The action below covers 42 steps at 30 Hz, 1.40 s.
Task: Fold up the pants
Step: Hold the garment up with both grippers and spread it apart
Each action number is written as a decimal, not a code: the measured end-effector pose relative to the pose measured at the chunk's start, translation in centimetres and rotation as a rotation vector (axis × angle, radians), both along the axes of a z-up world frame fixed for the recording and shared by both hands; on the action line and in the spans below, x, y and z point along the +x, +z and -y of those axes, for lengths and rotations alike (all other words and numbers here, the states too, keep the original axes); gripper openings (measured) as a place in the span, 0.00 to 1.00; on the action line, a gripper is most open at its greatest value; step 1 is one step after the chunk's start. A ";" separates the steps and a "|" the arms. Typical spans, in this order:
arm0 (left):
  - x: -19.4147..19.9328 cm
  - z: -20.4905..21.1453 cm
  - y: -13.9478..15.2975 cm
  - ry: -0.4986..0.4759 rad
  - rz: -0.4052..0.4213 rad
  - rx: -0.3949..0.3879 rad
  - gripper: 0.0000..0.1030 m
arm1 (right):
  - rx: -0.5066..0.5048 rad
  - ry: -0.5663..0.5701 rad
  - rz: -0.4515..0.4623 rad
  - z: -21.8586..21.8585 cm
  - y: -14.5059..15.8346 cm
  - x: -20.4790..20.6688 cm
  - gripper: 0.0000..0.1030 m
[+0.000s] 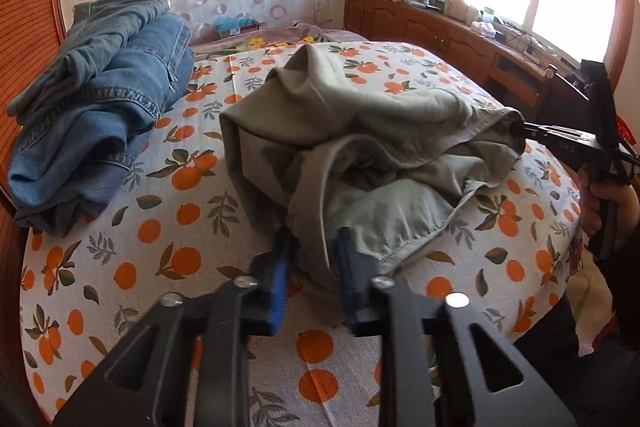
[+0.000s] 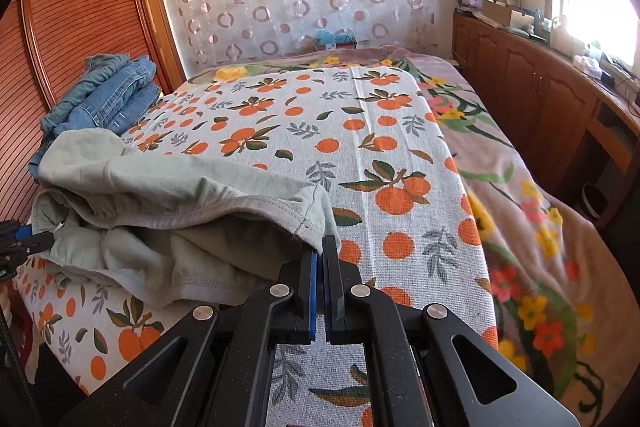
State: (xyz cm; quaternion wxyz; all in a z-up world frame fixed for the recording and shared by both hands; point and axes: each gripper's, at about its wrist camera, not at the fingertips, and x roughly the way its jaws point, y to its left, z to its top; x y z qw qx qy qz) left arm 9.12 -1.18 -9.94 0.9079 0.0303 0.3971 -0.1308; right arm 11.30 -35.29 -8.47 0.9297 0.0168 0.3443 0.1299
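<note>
Pinching pale green pants (image 1: 360, 147), both fingers closed.

Pale sage-green cotton pants (image 1: 360, 131): crumpled, loosely bunched, stitched hem showing, lying on the orange-print bed cover (image 1: 160, 259), edges lifted.

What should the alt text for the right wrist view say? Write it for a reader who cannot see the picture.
The right gripper is shut on a hem of the pale green pants, which lie bunched on an orange-print bedspread. Folded jeans sit at the far left beside a wooden wardrobe.
</note>
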 end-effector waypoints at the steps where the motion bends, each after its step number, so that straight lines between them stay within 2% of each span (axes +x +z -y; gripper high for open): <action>1: 0.0 -0.2 0.2 0.005 0.007 -0.002 0.09 | -0.001 -0.003 0.006 0.1 0.1 -0.1 0.02; 4: -0.4 -1.1 2.3 0.025 0.066 -0.003 0.07 | 0.007 -0.008 0.046 0.7 1.1 -0.6 0.02; 7: -0.8 -2.0 5.8 0.038 0.141 0.004 0.07 | 0.015 -0.022 0.110 1.5 3.8 -1.4 0.02; 14: -2.2 -3.2 16.3 0.024 0.339 0.001 0.06 | 0.044 0.000 0.278 2.9 12.2 -4.7 0.02; 21: -3.7 -3.0 24.7 -0.007 0.500 0.006 0.06 | 0.035 0.011 0.454 3.7 20.4 -10.1 0.02; 25: -3.2 -3.2 25.9 -0.007 0.516 0.011 0.06 | 0.009 0.023 0.490 3.6 22.5 -11.4 0.02; 28: -1.3 -3.6 24.7 -0.003 0.472 0.023 0.07 | -0.026 0.034 0.465 2.9 22.0 -10.5 0.02; 32: 3.4 -4.2 20.9 0.032 0.376 0.036 0.07 | -0.064 0.041 0.393 1.8 20.8 -6.5 0.02; 35: 7.7 -4.4 19.9 0.077 0.329 0.047 0.06 | -0.098 0.031 0.366 1.0 22.0 -2.3 0.02; 38: 10.1 -4.0 21.6 0.110 0.350 0.060 0.06 | -0.122 0.008 0.378 -0.3 24.7 1.0 0.02; 42: 9.0 -2.9 25.2 0.112 0.432 0.031 0.06 | -0.108 -0.017 0.458 -1.6 28.5 0.8 0.02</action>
